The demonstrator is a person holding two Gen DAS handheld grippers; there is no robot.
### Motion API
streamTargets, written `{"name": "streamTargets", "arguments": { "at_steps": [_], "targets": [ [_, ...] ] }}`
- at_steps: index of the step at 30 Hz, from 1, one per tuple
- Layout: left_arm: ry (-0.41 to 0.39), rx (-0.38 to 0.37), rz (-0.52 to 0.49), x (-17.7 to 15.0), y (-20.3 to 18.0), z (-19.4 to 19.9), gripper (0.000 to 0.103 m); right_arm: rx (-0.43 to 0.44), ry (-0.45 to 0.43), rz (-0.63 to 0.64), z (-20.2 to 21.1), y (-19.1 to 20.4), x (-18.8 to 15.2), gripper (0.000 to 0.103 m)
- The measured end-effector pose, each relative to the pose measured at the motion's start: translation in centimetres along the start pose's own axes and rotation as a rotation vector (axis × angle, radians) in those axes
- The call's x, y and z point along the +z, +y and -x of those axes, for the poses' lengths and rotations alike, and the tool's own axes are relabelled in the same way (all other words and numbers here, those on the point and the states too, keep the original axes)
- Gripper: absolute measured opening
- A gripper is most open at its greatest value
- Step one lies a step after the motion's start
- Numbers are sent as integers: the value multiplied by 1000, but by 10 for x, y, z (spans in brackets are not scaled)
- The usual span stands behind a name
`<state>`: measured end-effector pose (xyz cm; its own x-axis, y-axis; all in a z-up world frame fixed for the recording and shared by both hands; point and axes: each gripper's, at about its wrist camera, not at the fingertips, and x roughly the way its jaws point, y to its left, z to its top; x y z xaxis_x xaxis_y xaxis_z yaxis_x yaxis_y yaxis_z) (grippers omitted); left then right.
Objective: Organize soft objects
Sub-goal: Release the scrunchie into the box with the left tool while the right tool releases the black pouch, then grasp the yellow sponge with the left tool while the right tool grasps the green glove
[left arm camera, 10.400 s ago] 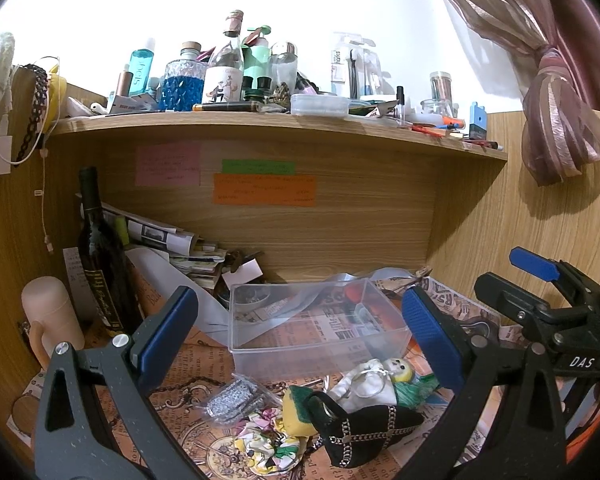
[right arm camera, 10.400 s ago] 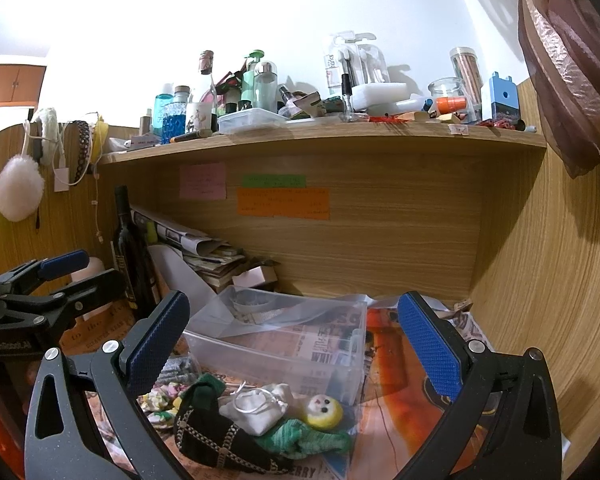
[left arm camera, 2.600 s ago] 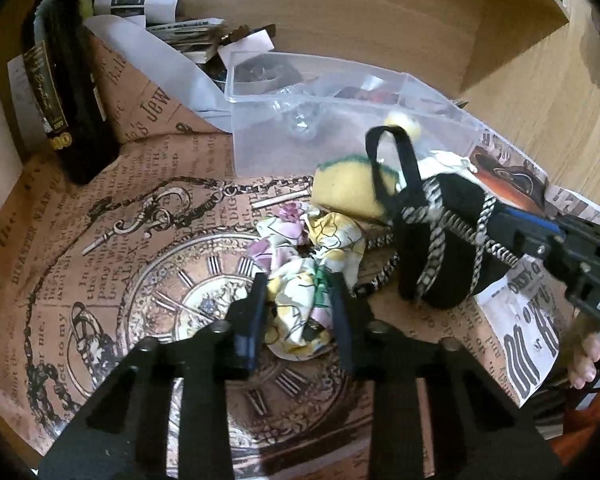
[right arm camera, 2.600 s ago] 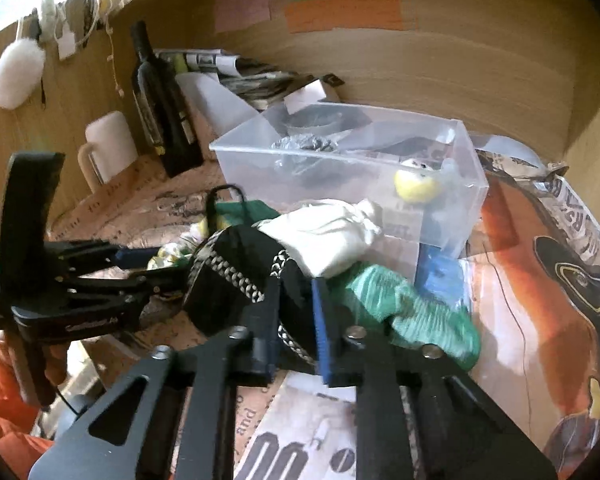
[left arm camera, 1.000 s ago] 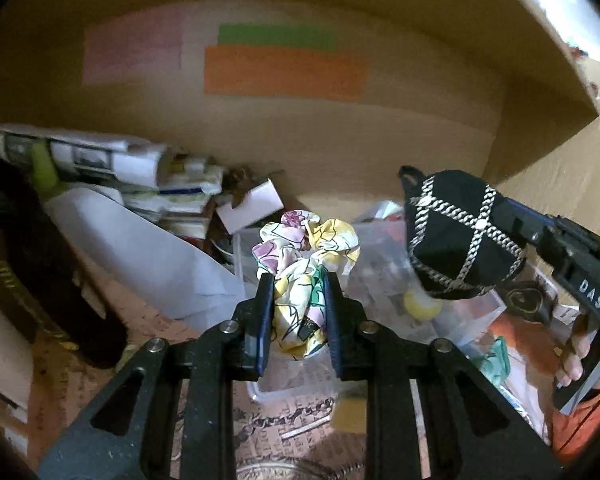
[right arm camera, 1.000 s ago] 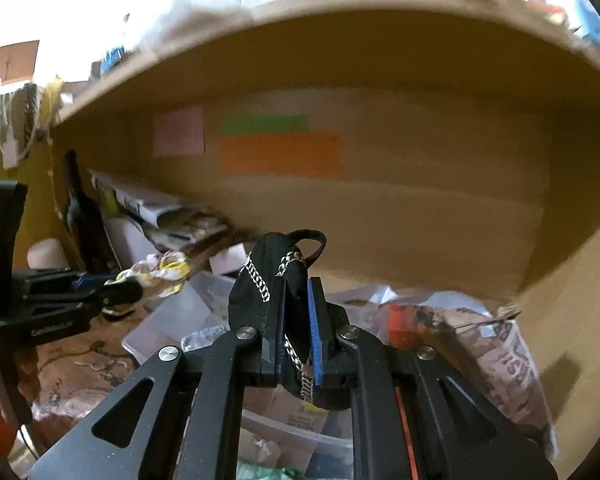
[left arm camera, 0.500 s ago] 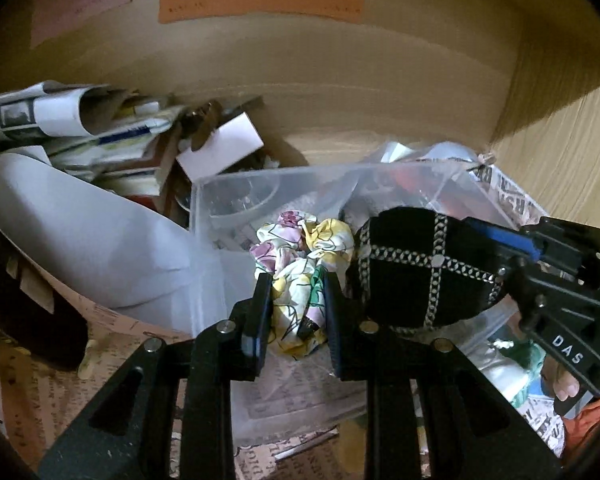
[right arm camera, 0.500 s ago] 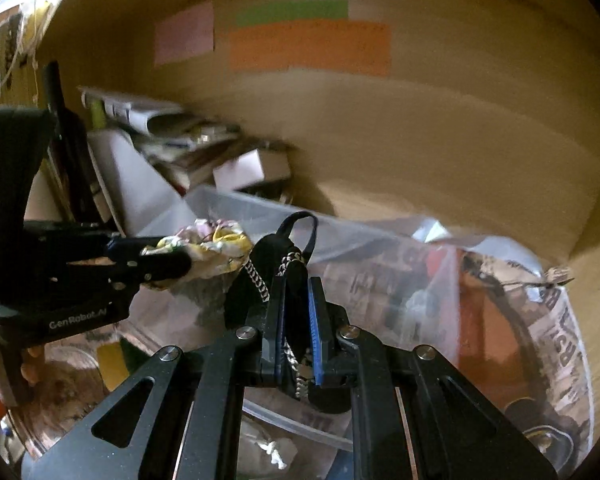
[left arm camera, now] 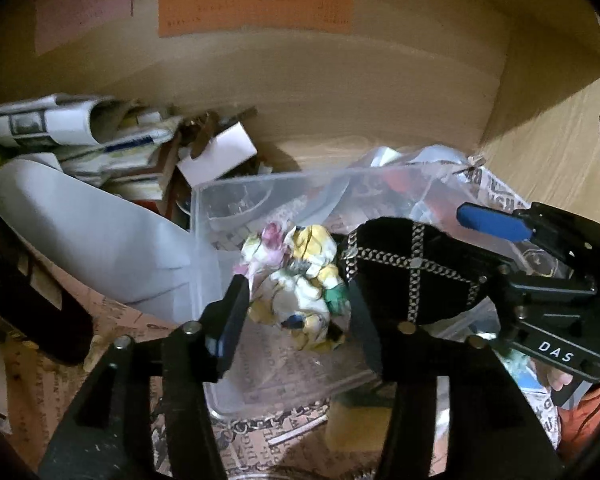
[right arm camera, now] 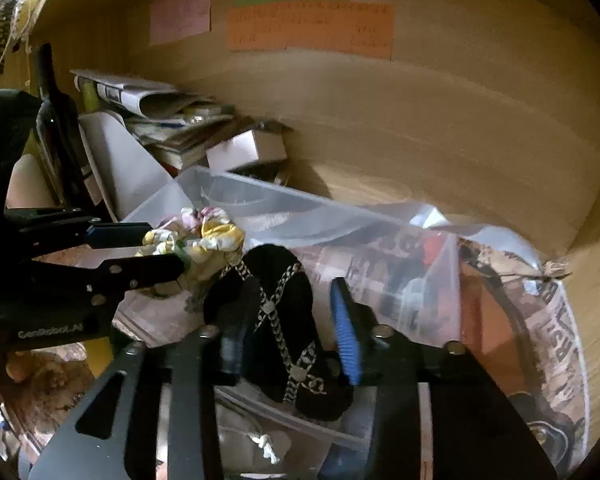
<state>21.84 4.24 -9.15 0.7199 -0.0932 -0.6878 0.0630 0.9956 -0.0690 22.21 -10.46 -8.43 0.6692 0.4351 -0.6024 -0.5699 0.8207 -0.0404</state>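
A clear plastic bin (left arm camera: 204,194) (right arm camera: 228,184) stands on the shelf floor. My left gripper (left arm camera: 300,304) is over the bin with its jaws parted; the floral scrunchie (left arm camera: 296,276) (right arm camera: 198,240) sits loose between them. My right gripper (right arm camera: 288,320) is beside it over the bin, jaws also parted, with the black chain-trimmed pouch (right arm camera: 284,320) (left arm camera: 412,272) loose between the fingers. The right gripper shows in the left wrist view (left arm camera: 496,248); the left gripper shows in the right wrist view (right arm camera: 160,248).
Rolled papers and books (left arm camera: 80,140) and a white box (left arm camera: 216,156) lie behind the bin. A dark bottle (right arm camera: 58,128) stands at left. A yellow sponge (left arm camera: 352,424) and a white pouch (right arm camera: 260,440) lie in front of the bin. Wooden walls close in behind and right.
Both grippers have opened over the bin in the last half second, loosening their hold on the scrunchie and the black pouch. Both items have sunk slightly lower into the bin.
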Motion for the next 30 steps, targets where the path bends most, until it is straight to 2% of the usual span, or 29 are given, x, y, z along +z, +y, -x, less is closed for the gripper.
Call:
{"name": "streamTargets", "arguments": {
  "at_steps": [2,4,6,12,16,20,30],
  "targets": [
    [-17,-8,4,1,-1,10,55,-6,-27,2,10,0,2,45],
    [-36,-15,9,1,0,21,62,-15,-61,1,23,0,4,51],
    [-67,-17,14,1,-1,34,68,-19,-92,-4,35,-1,5,63],
    [-141,-24,14,-5,-5,67,80,-33,-178,-16,76,-1,1,84],
    [-165,-14,7,-15,-9,82,88,-44,-200,-20,94,0,-7,86],
    [-154,-3,-13,-28,-14,83,89,-49,-186,-39,101,1,-22,86],
    [-38,-32,-1,-63,-19,57,89,-21,-15,-124,74,-6,-71,86]
  ]
}}
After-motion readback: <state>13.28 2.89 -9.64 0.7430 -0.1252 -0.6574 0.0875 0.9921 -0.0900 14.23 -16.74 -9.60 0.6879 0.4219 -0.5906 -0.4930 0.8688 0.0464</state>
